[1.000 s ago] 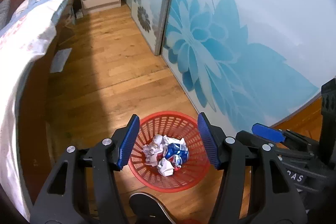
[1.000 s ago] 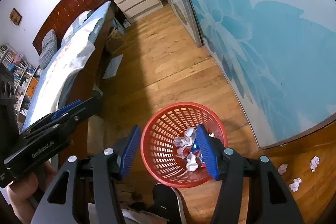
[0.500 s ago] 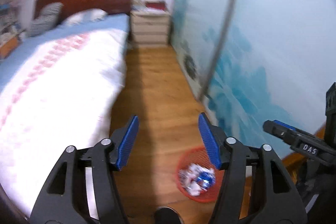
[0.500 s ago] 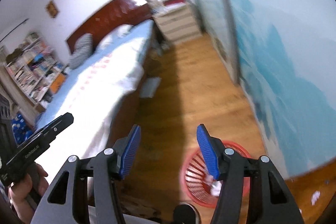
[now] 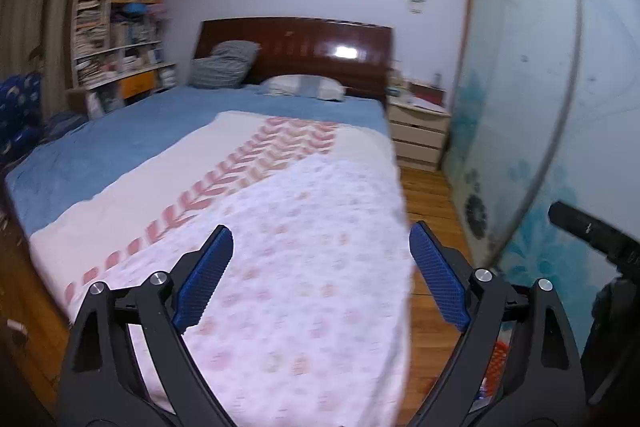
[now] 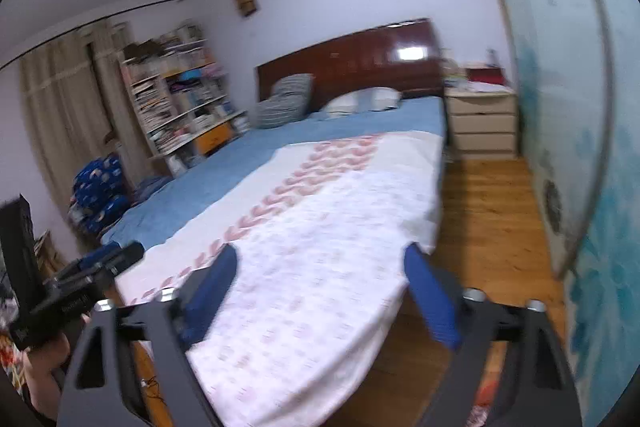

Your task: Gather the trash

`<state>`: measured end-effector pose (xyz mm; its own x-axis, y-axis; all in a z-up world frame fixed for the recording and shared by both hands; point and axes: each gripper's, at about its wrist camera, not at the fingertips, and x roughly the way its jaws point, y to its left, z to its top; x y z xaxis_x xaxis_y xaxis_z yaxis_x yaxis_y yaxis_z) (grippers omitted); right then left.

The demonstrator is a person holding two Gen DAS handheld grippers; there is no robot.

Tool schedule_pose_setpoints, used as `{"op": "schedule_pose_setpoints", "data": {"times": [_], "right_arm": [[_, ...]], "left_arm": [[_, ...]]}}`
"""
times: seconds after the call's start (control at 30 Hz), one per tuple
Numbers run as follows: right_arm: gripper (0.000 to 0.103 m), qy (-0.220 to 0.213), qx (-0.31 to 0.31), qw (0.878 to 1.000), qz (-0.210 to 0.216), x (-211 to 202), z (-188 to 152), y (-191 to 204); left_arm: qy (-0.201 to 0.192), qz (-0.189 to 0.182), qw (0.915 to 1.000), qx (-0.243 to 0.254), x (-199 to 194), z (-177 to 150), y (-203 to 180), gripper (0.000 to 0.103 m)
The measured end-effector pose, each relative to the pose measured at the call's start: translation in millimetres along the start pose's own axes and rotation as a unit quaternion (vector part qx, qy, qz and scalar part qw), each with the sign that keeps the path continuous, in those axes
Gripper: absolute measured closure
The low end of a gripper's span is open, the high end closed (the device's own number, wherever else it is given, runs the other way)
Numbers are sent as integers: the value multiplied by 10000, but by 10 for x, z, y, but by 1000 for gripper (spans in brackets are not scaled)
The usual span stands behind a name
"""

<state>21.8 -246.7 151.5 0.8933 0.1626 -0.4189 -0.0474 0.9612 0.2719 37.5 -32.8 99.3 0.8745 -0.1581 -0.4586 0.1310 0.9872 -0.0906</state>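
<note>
Behind both grippers lies the bed (image 5: 280, 227) with its dark headboard (image 5: 296, 47), and the left gripper (image 5: 320, 275) and right gripper (image 6: 320, 291) are spread wide, holding nothing.

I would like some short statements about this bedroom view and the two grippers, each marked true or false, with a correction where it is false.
1. The left gripper is open and holds nothing. True.
2. The right gripper is shut on a paper ball. False: its jaws stand wide apart and empty.
3. Both cameras look along the bed toward the dark headboard. True.
4. The bookshelf stands between the bed and the sliding door. False: it is on the far side of the bed; the nightstand stands by the door.
</note>
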Motion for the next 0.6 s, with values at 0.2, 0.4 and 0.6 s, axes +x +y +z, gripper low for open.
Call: {"op": "schedule_pose_setpoints", "data": {"times": [0.2,0.4,0.6], "right_arm": [[15,327,-296,9989,170,633,-314,597],[13,746,-809,9939,-65,1184,-868,582],[8,766,-617,9951,66,1373,-852,503]], "left_arm": [[439,179,9986,-238,430,-441,444,10],[844,717,9925,-516,717,-641,788,6],[633,739,9947,-318,778,-644,768,6]]}}
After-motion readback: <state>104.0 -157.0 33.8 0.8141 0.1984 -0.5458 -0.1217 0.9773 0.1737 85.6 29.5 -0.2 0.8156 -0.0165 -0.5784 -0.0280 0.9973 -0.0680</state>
